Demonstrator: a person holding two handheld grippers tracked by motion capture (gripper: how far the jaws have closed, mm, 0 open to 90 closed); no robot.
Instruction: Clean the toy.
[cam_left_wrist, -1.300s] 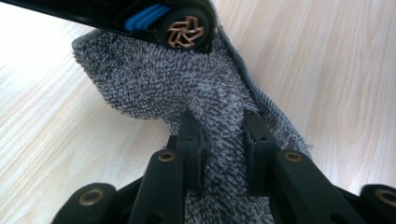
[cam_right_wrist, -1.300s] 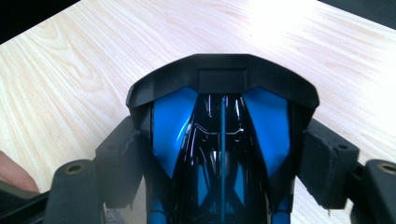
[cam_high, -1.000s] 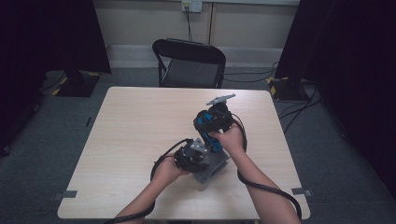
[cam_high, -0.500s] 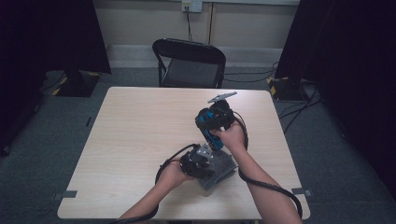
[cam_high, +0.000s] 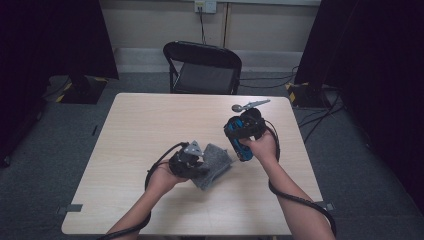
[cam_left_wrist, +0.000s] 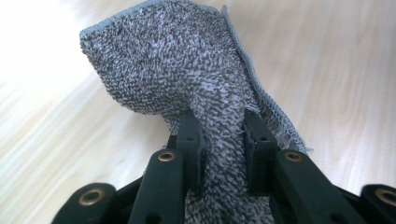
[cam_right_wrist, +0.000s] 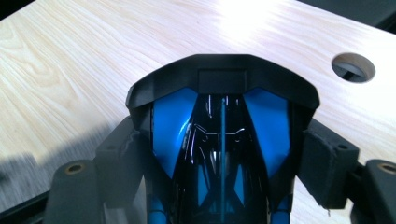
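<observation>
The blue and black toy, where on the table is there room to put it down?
The table's whole left half is bare wood, from the far edge to the near one. The near right corner is free too. It is crowded mid-table, where the left gripper pinches the grey cloth beside the toy in the right gripper.

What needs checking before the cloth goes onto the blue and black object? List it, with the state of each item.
1. Left gripper shut on the grey cloth: ok.
2. Right gripper clamped on the blue and black object: ok.
3. Object lifted off the table: cannot tell.
4. Cloth free to lift: cannot tell; in the high view it lies on the table.
5. Cloth touching the object: not ok, they are apart.
</observation>
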